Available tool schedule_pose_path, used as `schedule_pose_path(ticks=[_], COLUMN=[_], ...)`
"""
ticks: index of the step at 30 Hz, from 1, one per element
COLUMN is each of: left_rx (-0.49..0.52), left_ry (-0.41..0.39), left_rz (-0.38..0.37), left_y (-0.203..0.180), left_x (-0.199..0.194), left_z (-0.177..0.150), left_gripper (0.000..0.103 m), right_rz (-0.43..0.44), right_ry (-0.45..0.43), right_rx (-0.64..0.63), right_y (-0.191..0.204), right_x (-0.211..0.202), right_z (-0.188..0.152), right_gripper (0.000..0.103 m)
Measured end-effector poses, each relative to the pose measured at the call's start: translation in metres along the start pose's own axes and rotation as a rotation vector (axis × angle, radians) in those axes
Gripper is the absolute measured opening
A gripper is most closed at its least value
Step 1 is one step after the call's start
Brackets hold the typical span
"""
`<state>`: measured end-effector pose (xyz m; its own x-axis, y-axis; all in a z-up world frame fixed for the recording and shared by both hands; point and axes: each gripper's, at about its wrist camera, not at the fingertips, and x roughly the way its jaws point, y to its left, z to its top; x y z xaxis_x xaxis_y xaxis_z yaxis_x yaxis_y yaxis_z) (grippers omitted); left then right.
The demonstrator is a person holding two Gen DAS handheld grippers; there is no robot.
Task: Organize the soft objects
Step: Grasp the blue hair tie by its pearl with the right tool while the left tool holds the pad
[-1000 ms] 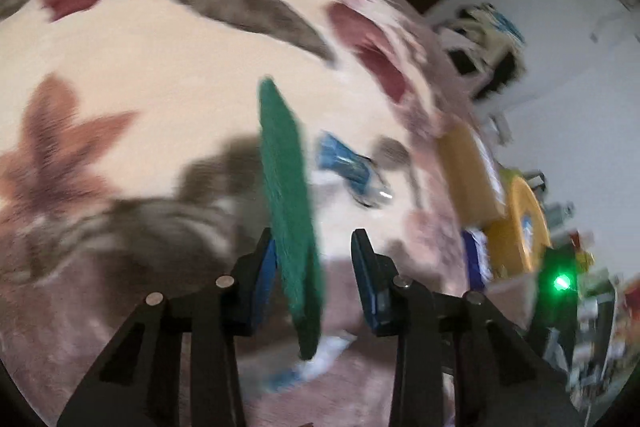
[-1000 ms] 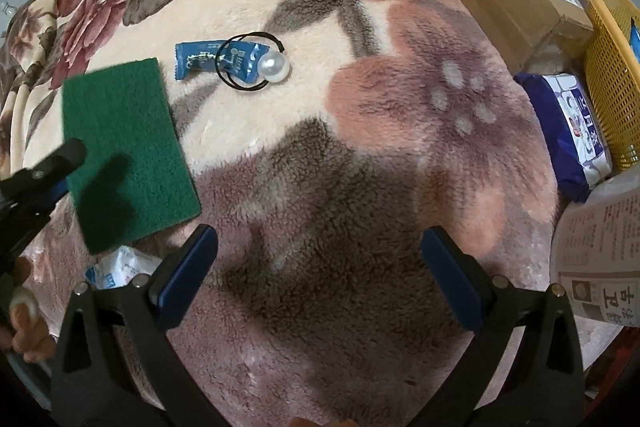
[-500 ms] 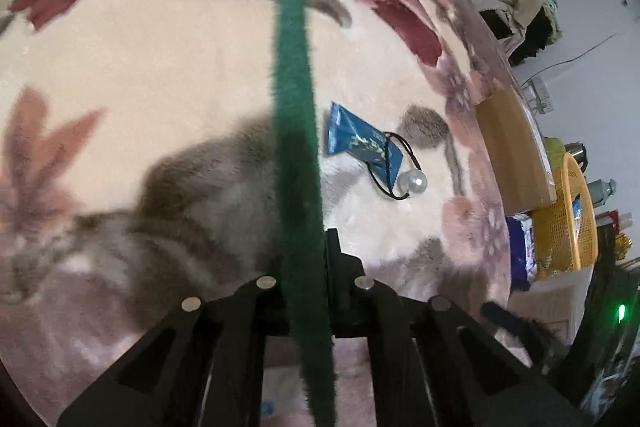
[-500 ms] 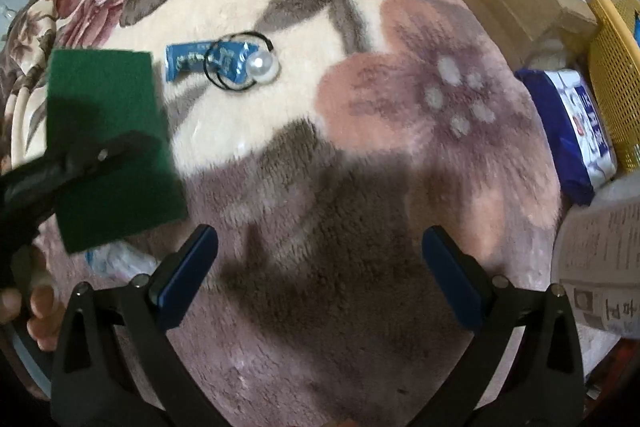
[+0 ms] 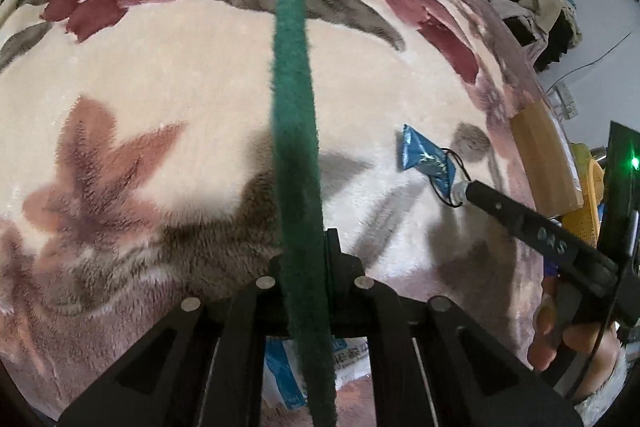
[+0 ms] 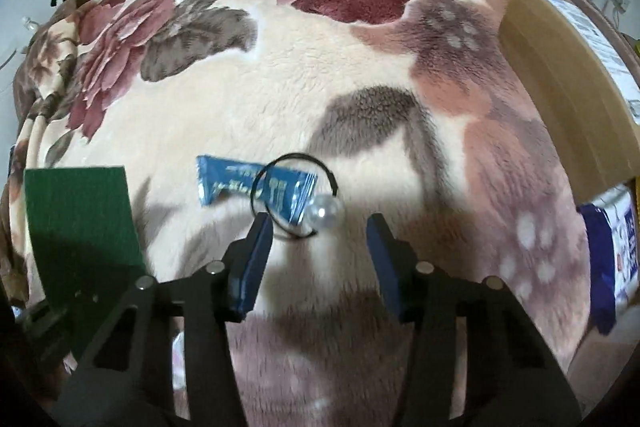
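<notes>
My left gripper (image 5: 306, 259) is shut on a green scouring pad (image 5: 296, 131), held edge-on above the floral blanket; the pad shows flat in the right wrist view (image 6: 80, 223) at the left. My right gripper (image 6: 320, 231) is open, low over the blanket, its fingers either side of a black hair tie with a white pearl bead (image 6: 324, 213). The hair tie lies over a blue sachet (image 6: 252, 187). In the left wrist view the sachet (image 5: 424, 157) lies at the right, with a right gripper finger (image 5: 520, 223) reaching to it.
A floral plush blanket (image 6: 320, 87) covers the surface. A cardboard box (image 6: 568, 75) lies at the right edge, with a blue-and-white packet (image 6: 612, 251) below it. A yellow basket (image 5: 588, 203) stands beyond the box. A white-blue packet (image 5: 352, 363) lies under my left gripper.
My left gripper closed on the green pad and holds it upright. My right gripper moved forward and down to the hair tie, and its jaws narrowed around the bead.
</notes>
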<state>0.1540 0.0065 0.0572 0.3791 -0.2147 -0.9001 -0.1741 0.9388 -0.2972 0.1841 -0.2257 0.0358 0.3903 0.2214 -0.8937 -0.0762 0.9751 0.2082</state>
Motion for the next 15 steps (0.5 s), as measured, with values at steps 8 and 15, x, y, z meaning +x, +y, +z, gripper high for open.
schedule_pose_path(ticks=[8, 15], left_rx=[0.002, 0.013], left_ry=[0.0, -0.019], left_rz=[-0.009, -0.002], left_y=[-0.001, -0.004], left_x=[0.005, -0.008], left_z=[0.001, -0.009], left_gripper=[0.006, 0.006], right_rz=[-0.028, 0.0], right_ry=[0.04, -0.003], right_rx=[0.023, 0.031], right_y=[-0.007, -0.012], right_x=[0.025, -0.012], right_z=[0.002, -0.017], right_gripper=[0.025, 0.025])
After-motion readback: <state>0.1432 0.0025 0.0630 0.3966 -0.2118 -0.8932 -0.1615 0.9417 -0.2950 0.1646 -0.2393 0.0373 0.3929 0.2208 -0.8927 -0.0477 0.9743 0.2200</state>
